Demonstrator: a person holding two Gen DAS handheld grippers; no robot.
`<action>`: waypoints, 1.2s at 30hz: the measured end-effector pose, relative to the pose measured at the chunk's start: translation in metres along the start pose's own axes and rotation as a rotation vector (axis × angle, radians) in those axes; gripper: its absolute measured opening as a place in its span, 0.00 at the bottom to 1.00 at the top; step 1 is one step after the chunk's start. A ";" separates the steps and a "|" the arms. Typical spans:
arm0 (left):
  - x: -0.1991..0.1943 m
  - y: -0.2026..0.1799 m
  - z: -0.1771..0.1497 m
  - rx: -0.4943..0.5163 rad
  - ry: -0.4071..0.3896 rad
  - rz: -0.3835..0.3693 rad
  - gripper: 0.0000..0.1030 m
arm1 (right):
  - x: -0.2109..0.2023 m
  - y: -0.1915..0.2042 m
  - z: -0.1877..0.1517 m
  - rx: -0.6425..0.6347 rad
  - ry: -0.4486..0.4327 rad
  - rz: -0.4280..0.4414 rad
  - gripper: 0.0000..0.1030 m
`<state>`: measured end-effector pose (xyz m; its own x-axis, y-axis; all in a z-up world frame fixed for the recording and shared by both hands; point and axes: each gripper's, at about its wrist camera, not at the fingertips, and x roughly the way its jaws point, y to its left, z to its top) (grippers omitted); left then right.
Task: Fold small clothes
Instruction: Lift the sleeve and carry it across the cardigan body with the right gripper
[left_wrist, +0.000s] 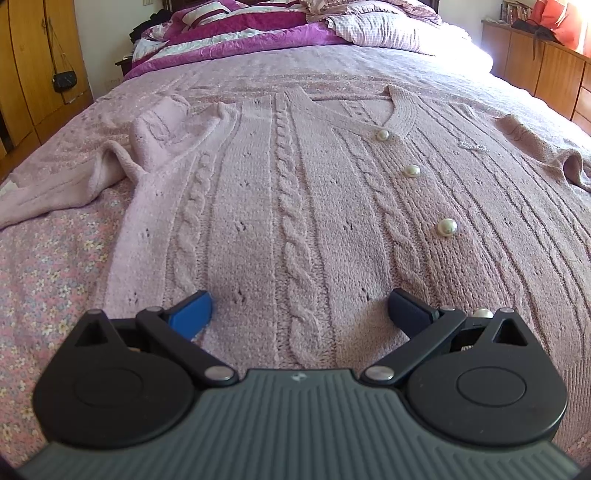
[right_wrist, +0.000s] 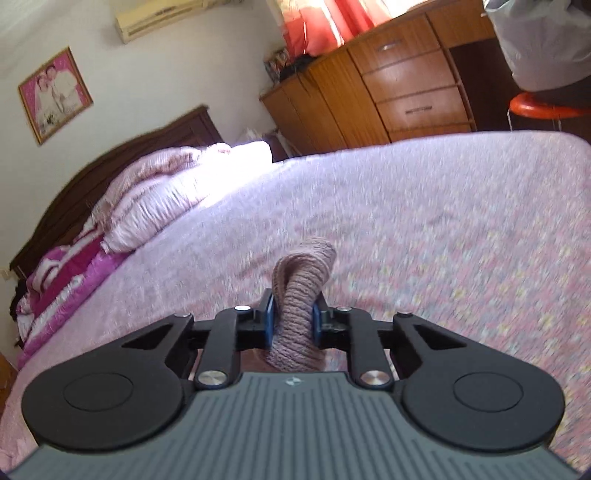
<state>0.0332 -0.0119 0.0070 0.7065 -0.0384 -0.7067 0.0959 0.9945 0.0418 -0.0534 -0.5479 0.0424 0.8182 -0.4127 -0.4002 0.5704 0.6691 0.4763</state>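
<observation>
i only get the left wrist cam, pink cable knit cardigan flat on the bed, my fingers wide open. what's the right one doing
Observer: The right gripper is shut on a ribbed fold of the pink cable-knit cardigan.
Operator: lifted or on the bed
Observer: It looks raised above the pink floral bedspread; the background is motion-blurred.
Operator: which part is it
Observer: Cannot tell; only a narrow ribbed bunch shows between the blue pads.

Bare bedspread (right_wrist: 443, 229) right of cardigan (left_wrist: 295, 192), quilts (left_wrist: 258, 33) crowding headboard
</observation>
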 end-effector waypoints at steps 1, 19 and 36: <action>0.000 0.000 0.000 0.000 0.001 0.000 1.00 | -0.003 -0.002 0.004 0.004 -0.007 0.002 0.20; -0.020 0.008 0.014 -0.030 -0.045 0.013 1.00 | -0.038 0.043 0.072 0.005 -0.037 0.130 0.19; -0.044 0.056 0.024 -0.142 -0.068 0.012 1.00 | -0.063 0.252 0.000 -0.157 0.102 0.465 0.19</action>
<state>0.0248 0.0435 0.0574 0.7532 -0.0281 -0.6572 -0.0096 0.9985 -0.0538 0.0390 -0.3538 0.1874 0.9676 0.0085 -0.2524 0.1233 0.8562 0.5016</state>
